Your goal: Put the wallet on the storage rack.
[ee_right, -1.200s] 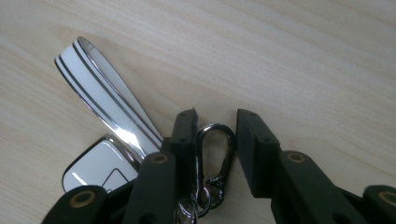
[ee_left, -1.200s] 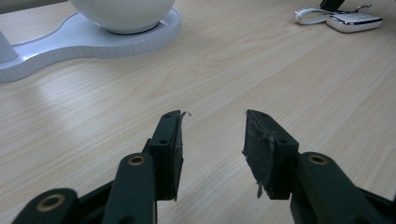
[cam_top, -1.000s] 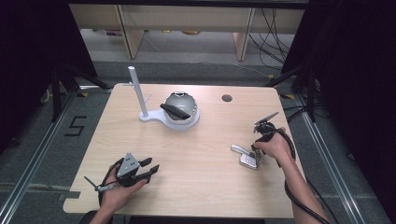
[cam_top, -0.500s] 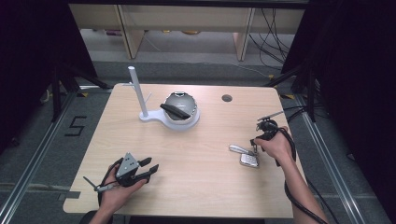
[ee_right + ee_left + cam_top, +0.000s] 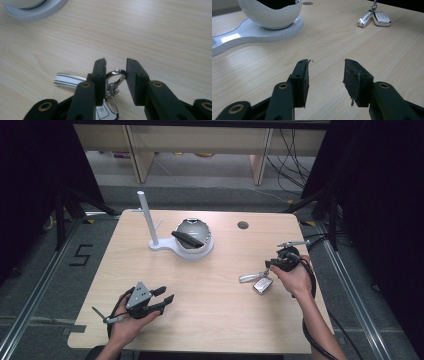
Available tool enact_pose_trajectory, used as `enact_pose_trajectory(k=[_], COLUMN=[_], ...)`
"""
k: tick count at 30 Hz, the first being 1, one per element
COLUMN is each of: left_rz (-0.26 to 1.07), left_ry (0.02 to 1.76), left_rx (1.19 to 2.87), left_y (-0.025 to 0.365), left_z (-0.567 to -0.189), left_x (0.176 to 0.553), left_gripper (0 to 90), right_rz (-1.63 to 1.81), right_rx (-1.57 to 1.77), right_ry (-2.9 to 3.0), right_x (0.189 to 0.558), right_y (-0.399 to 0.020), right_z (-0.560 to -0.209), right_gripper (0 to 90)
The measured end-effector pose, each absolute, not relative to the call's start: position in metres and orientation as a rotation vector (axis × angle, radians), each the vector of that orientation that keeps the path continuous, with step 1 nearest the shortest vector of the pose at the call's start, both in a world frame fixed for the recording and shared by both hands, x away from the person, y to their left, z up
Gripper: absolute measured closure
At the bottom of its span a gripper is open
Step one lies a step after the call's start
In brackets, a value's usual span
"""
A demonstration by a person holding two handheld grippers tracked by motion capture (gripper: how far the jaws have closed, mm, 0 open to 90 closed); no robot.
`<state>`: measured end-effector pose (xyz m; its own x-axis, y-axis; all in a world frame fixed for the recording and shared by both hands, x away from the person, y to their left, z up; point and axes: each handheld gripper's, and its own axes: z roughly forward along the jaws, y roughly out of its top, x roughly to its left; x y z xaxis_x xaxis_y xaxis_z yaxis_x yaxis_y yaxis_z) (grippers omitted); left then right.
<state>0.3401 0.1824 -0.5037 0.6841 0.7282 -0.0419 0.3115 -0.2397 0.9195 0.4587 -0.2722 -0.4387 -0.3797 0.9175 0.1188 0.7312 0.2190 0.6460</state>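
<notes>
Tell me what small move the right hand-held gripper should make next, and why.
Probably close the right hand-held gripper on the silver key ring clasp. Its jaws stand open on either side of the clasp, which sits between them above the car key fob on the table, so a squeeze should secure it.

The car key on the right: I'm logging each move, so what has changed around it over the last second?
The right tongs have shifted slightly toward the table's middle, closing in over the car key; their jaws now straddle its metal clip, with a gap left on one side. The key itself, the left tongs and the white stand stayed put.
</notes>
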Motion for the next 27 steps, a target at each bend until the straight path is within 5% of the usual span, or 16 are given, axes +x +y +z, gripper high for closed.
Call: enact_pose_trajectory(k=[27], left_rz=[0.518], left_ry=[0.758], left_rx=[1.814], left_y=[0.170], left_z=[-0.484], left_x=[0.348], left_gripper=[50.6], right_rz=[1.156], right_rx=[1.316], right_ry=[2.080], right_x=[0.452], right_y=[-0.241], right_z=[-0.377], right_gripper=[70.9])
